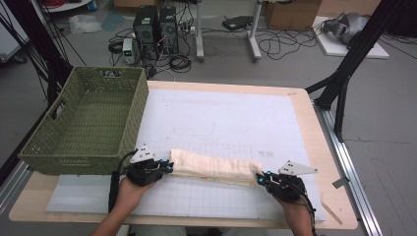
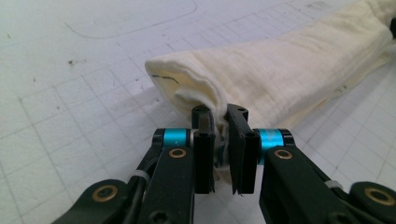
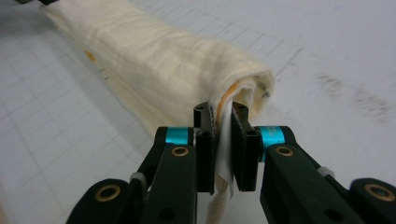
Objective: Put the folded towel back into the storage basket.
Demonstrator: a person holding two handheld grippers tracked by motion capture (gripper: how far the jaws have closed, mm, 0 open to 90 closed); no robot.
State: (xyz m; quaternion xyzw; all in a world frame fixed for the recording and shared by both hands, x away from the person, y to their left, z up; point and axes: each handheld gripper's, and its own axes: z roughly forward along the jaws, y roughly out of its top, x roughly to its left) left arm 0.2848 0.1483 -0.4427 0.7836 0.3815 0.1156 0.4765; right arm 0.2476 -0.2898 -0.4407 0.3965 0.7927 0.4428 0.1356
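Left gripper (image 2: 220,122): jaws pinched on the near end of the cream cloth roll (image 2: 280,74), soft layers bunched between the black pads. Right gripper (image 3: 223,122): jaws clamped on a thin fold hanging from the roll's other end, an orange thread edge showing at the fold.

Cloth roll (image 1: 214,167) lies across the front of the desk, long and loosely rolled, slightly crinkled weave, stretched between left gripper (image 1: 167,168) and right gripper (image 1: 260,178). It rests on a white gridded mat (image 1: 231,118) with faint pencil outlines.

Green woven basket (image 1: 86,123), rectangular with handle slots, sits at the desk's left edge, just beside the left gripper. Bare mat beyond the roll.

Both hands come in low from the desk's front edge, left hand (image 1: 129,189) and right hand (image 1: 294,209), grippers pointing inward toward each other
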